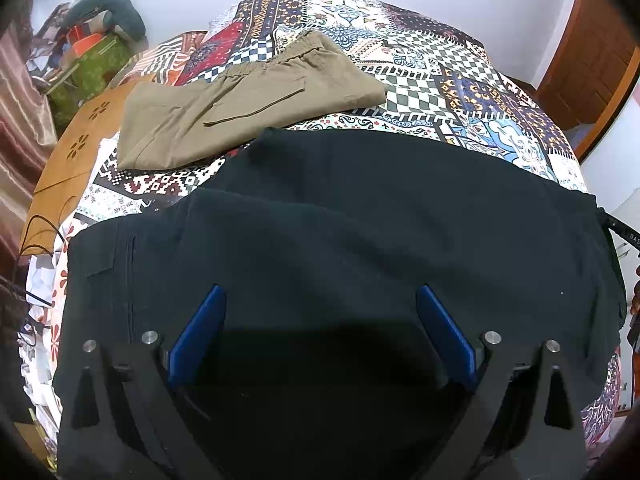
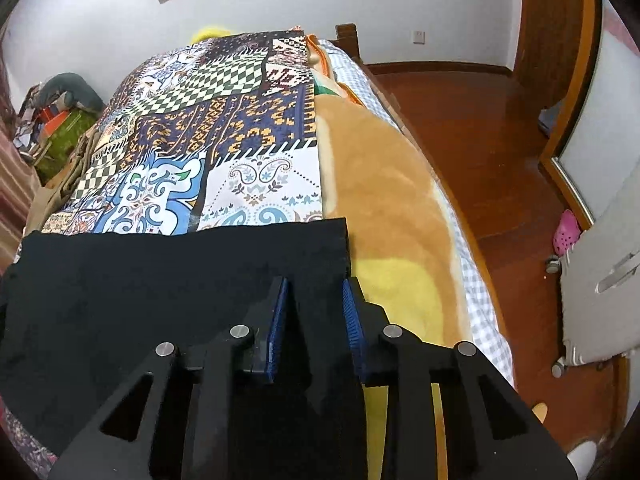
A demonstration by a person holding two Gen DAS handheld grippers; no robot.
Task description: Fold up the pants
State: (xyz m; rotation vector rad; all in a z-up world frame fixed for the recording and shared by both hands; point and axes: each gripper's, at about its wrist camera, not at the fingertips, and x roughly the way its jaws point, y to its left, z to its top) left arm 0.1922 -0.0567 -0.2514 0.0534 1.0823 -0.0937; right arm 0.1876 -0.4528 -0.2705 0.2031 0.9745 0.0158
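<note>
Black pants [image 1: 360, 220] lie spread across the near part of the patterned bedspread [image 1: 440, 92]. My left gripper [image 1: 320, 290] hovers over their middle, jaws wide open, nothing between the blue pads. In the right wrist view the black pants [image 2: 160, 272] end in a straight edge near the bedspread's [image 2: 220, 128] right border. My right gripper [image 2: 315, 282] sits at that right corner with a narrow gap between its blue pads. Black cloth shows in the gap, and the pads do not press on it. Folded tan pants [image 1: 248, 108] rest farther back on the bed.
An orange-yellow fleece blanket [image 2: 392, 208] lies to the right of the bedspread, then the bed edge and wooden floor [image 2: 500, 140] with a pink shoe [image 2: 566, 230] and a white wheeled unit [image 2: 600, 280]. A wooden board [image 1: 68, 160], cables [image 1: 36, 240] and piled clutter [image 1: 92, 40] are at the left.
</note>
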